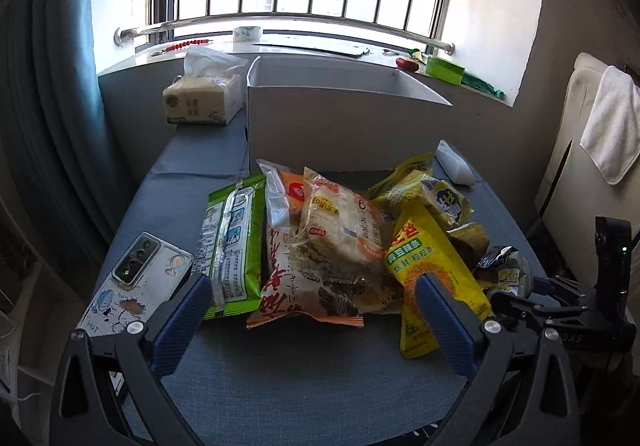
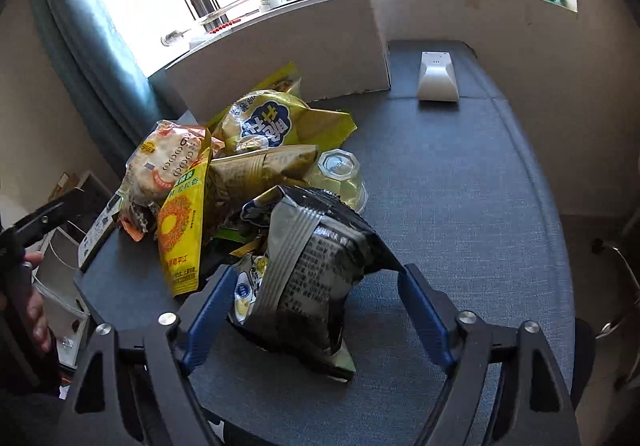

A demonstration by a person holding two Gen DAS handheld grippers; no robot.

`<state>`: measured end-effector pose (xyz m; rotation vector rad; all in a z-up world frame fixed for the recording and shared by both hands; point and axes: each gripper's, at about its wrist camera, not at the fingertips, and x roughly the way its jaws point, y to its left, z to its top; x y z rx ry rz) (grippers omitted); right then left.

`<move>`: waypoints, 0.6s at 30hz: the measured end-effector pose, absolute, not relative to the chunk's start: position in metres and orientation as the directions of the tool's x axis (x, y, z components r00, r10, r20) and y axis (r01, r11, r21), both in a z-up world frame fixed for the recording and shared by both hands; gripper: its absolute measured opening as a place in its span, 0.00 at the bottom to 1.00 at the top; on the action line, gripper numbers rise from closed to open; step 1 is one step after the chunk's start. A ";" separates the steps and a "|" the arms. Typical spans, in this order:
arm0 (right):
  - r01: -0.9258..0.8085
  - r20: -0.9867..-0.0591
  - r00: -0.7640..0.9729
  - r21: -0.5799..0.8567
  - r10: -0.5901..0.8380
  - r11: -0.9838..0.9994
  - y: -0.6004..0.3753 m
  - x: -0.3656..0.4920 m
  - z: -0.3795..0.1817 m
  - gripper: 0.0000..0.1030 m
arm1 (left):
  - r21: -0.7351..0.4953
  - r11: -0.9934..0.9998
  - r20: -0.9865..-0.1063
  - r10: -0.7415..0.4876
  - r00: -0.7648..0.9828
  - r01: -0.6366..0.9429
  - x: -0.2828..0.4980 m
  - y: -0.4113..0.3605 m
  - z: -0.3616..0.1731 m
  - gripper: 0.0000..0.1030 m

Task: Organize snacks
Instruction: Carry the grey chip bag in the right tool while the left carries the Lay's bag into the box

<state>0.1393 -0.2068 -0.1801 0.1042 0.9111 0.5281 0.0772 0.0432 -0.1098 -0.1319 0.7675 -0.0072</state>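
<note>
A pile of snack packs lies on the blue table [image 1: 280, 374]: a green pack [image 1: 230, 242], an orange-white pack [image 1: 296, 286], a clear biscuit pack [image 1: 340, 230], a yellow pack [image 1: 432, 278] and a yellow-blue bag [image 1: 440, 198]. Behind stands an open white box [image 1: 340, 126]. My left gripper [image 1: 312, 310] is open just in front of the pile, empty. My right gripper [image 2: 316, 298] is open, with a black-grey snack bag [image 2: 316, 266] between its fingers; the blue pads do not press it. The right gripper also shows in the left wrist view [image 1: 560, 298].
A phone [image 1: 136, 278] lies at the table's left front. A tissue pack [image 1: 204, 102] sits at the back left, and a white device [image 2: 438, 78] at the back right beside the box. A window sill with small items runs behind. A chair with a towel [image 1: 612, 126] stands right.
</note>
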 end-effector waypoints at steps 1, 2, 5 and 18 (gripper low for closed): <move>-0.406 -0.718 0.495 0.307 0.489 0.861 -0.206 0.138 -0.178 0.67 | -0.108 0.993 -0.703 -0.050 0.710 -0.037 0.082 0.044 -0.113 1.00; -0.413 -0.717 0.496 0.301 0.490 0.859 -0.205 0.136 -0.176 0.41 | -0.093 0.995 -0.712 -0.042 0.700 -0.034 0.087 0.044 -0.116 1.00; -0.402 -0.721 0.528 0.254 0.449 0.880 -0.207 0.131 -0.169 0.39 | -0.033 0.999 -0.726 -0.032 0.687 0.011 0.103 0.036 -0.122 1.00; -0.351 -0.620 0.611 0.346 0.492 0.870 -0.246 0.114 -0.131 0.39 | 0.397 0.897 -0.749 0.195 0.633 0.193 0.166 -0.024 -0.150 1.00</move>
